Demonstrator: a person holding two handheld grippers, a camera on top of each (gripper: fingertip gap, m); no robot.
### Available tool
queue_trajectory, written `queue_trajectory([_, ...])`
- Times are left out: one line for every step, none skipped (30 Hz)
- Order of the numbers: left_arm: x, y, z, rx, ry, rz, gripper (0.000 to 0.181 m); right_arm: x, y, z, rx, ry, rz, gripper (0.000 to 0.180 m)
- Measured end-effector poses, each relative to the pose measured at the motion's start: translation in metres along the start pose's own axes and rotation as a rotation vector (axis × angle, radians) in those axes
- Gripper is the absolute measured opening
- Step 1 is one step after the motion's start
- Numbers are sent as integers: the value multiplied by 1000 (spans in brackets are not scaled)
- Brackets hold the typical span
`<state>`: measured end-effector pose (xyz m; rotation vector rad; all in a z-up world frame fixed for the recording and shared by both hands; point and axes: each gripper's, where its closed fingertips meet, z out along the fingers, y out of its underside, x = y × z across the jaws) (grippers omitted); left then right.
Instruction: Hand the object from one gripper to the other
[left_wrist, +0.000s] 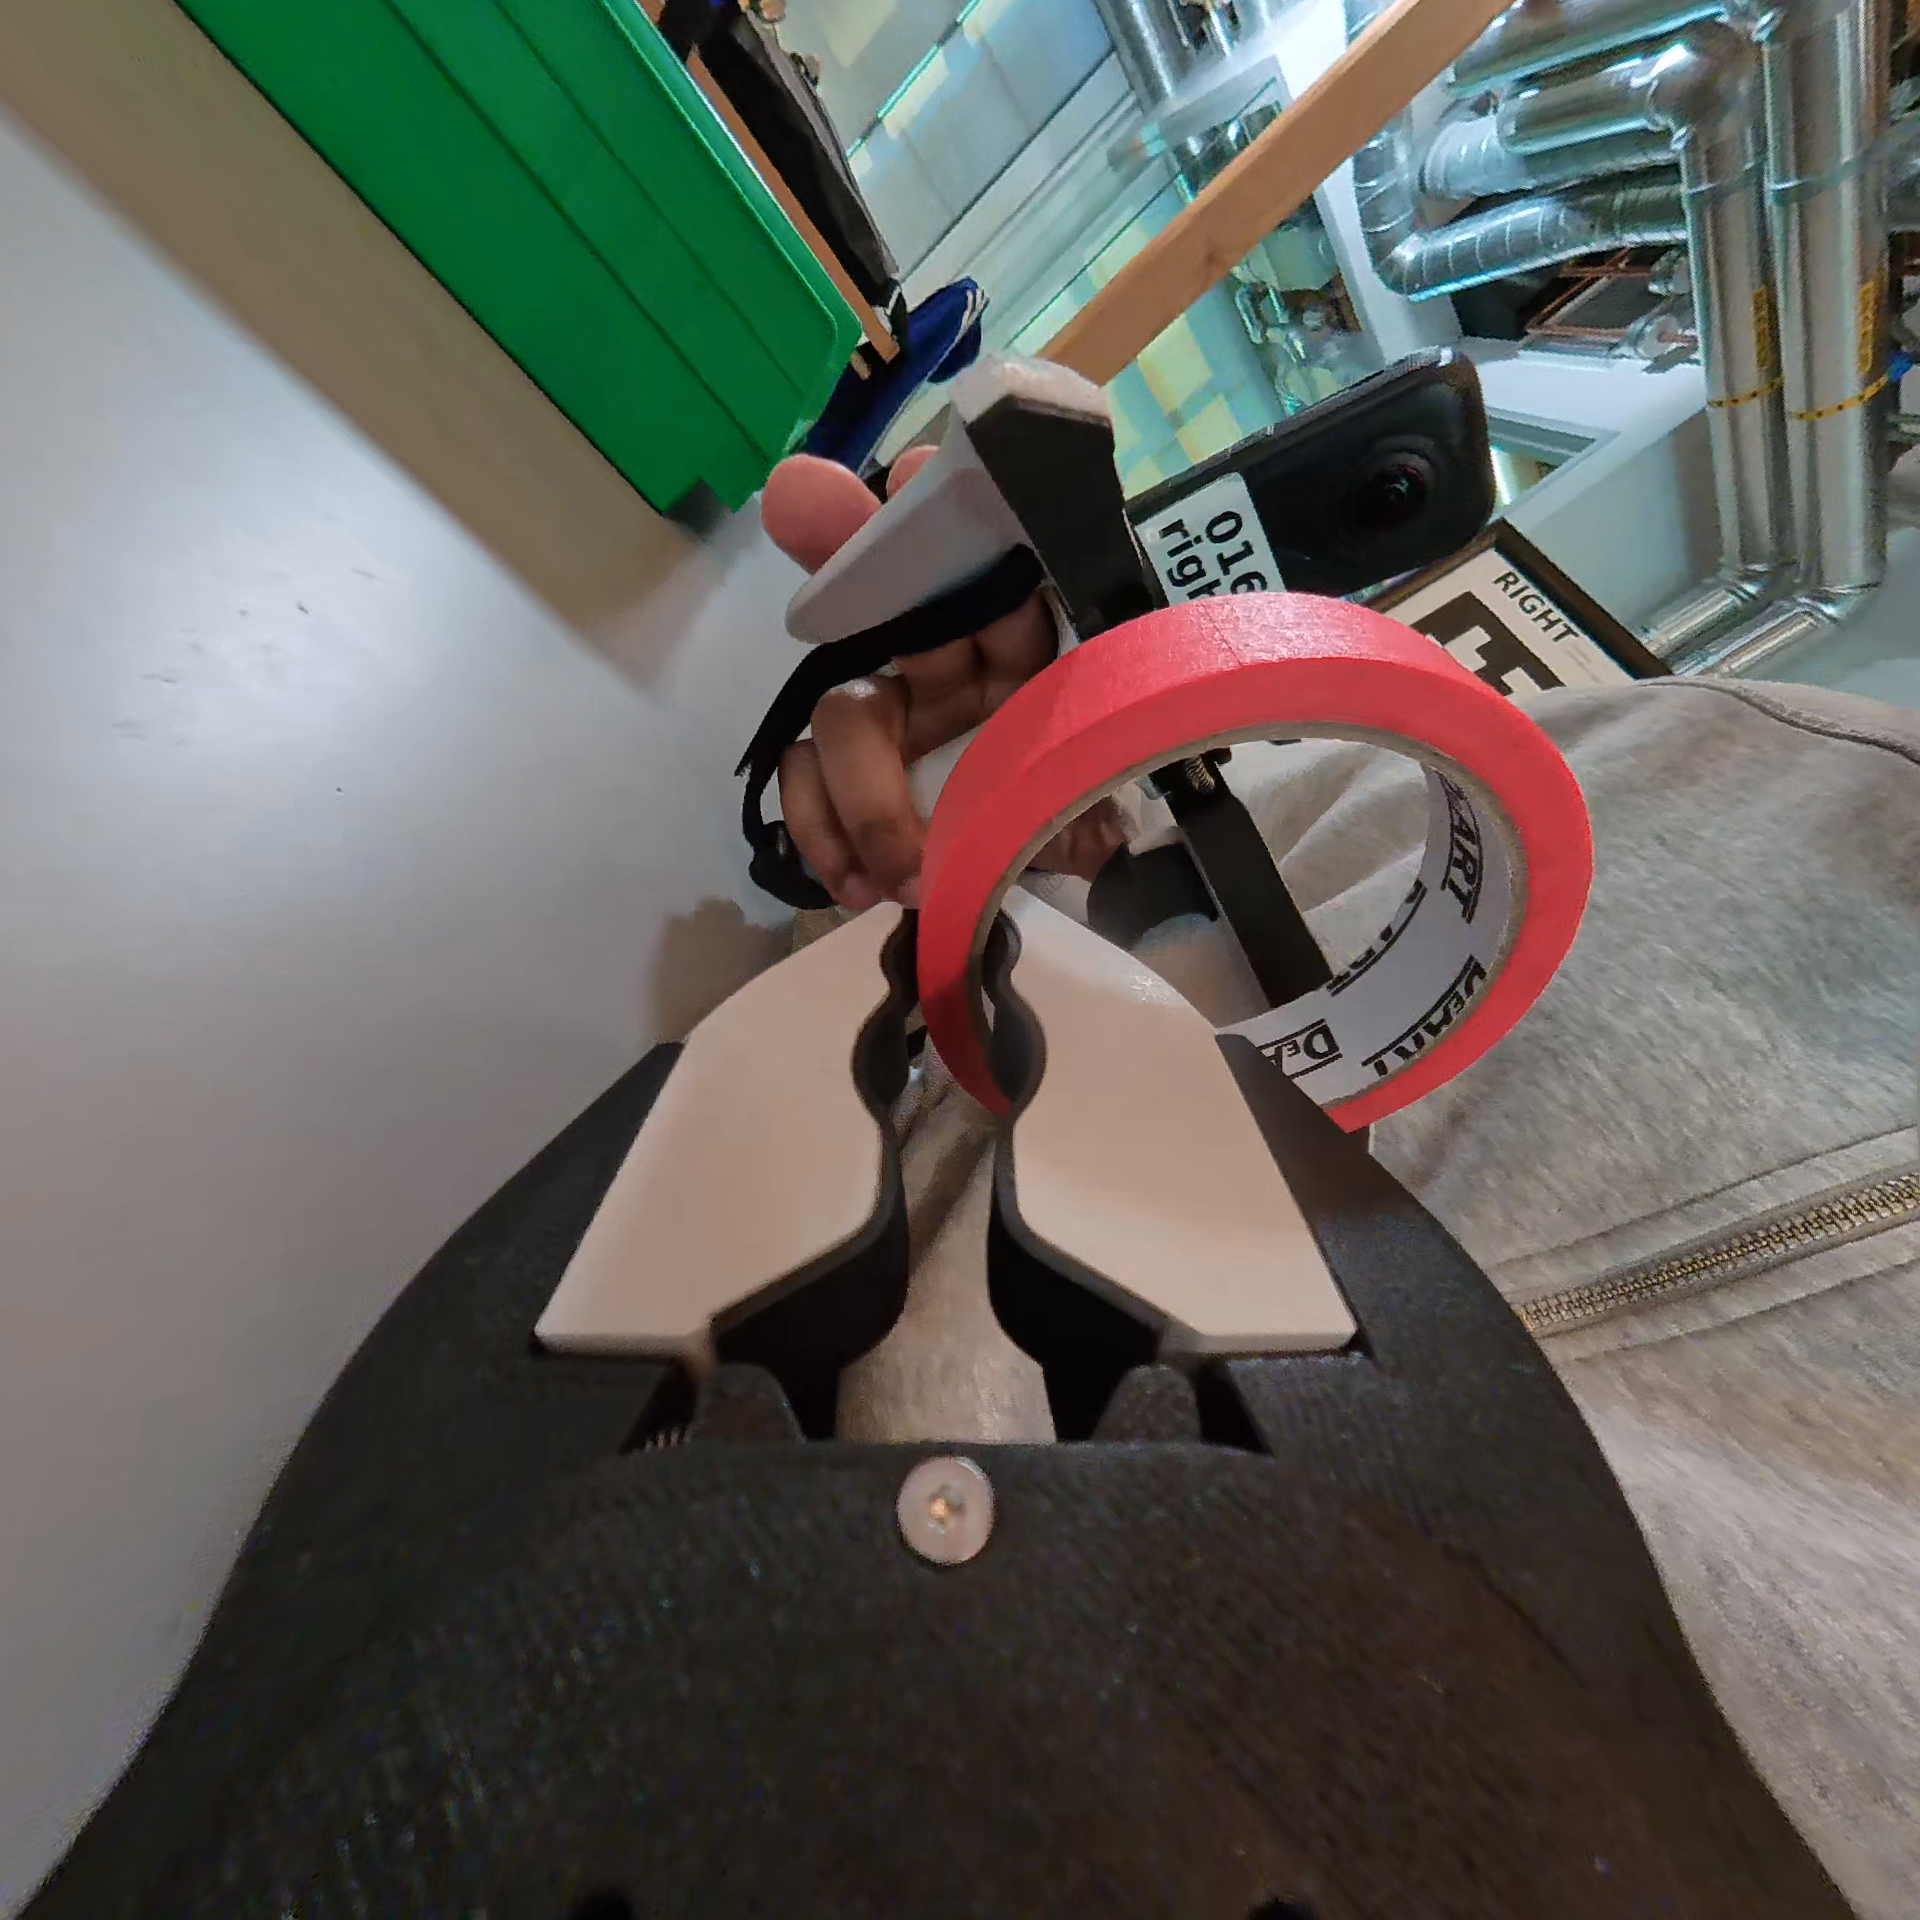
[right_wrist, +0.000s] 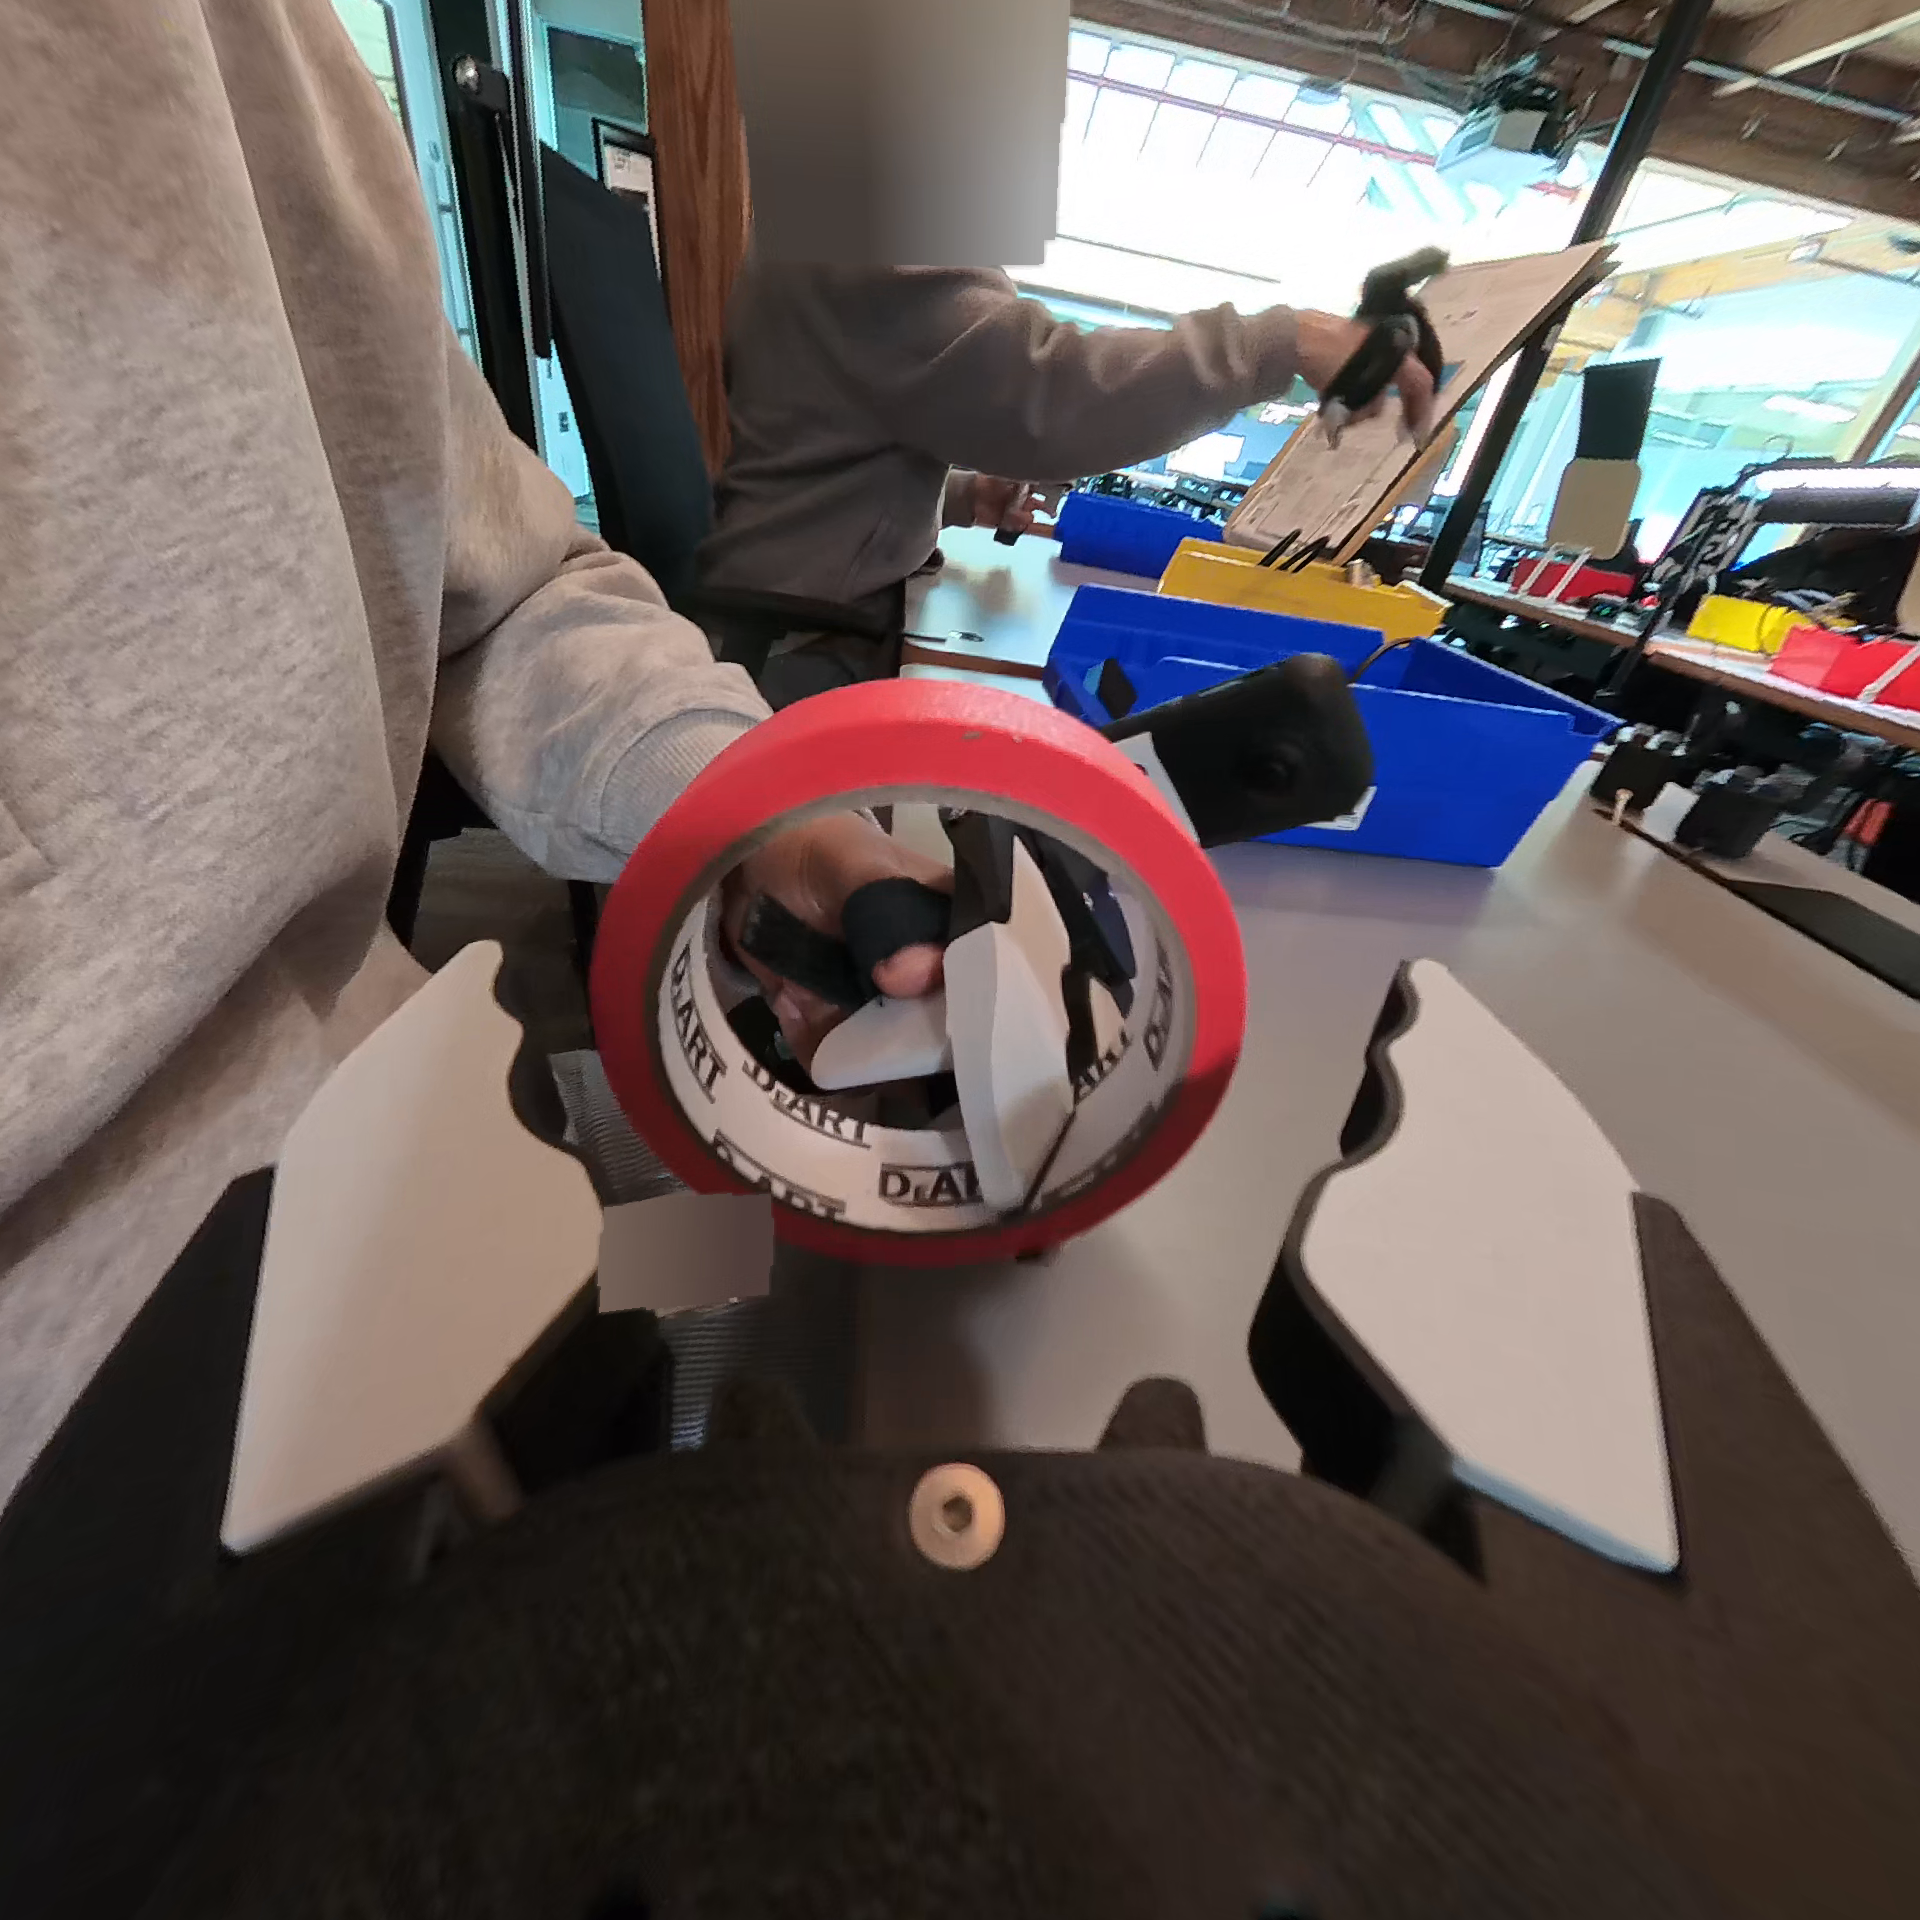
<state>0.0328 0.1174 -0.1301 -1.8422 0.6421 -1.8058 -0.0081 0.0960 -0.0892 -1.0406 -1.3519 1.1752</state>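
A red roll of tape (left_wrist: 1247, 665) with a white printed core is clamped by its rim between the white fingers of my left gripper (left_wrist: 951, 935), which is shut on it. In the right wrist view the roll (right_wrist: 914, 748) stands upright in the air just ahead of my right gripper (right_wrist: 956, 977). That gripper's fingers are wide open on either side of the roll and do not touch it. The left gripper's fingers (right_wrist: 997, 1039) and the hand holding it show through the roll's hole. The right gripper's finger (left_wrist: 894, 540) and its camera show behind the roll in the left wrist view.
A grey table (right_wrist: 1558, 987) lies below, with blue bins (right_wrist: 1455, 748) and a yellow bin (right_wrist: 1278, 592) at the back. A second person (right_wrist: 935, 416) sits there holding a board. My holder's grey sweatshirt (left_wrist: 1662, 1039) is close. A green crate (left_wrist: 520, 208) is far left. My right fingertips sit around 5 cm from my left ones.
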Motion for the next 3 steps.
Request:
queue_trajectory([1,1,1,-5,4,-6,11,-2,1,2,-5,-5,0,147])
queue_trajectory([1,3,2,-9,8,-13,11,-4,2,3,-10,-11,-2,147])
queue_trajectory([2,4,4,-11,12,-19,11,-6,3,5,-17,-17,-6,147])
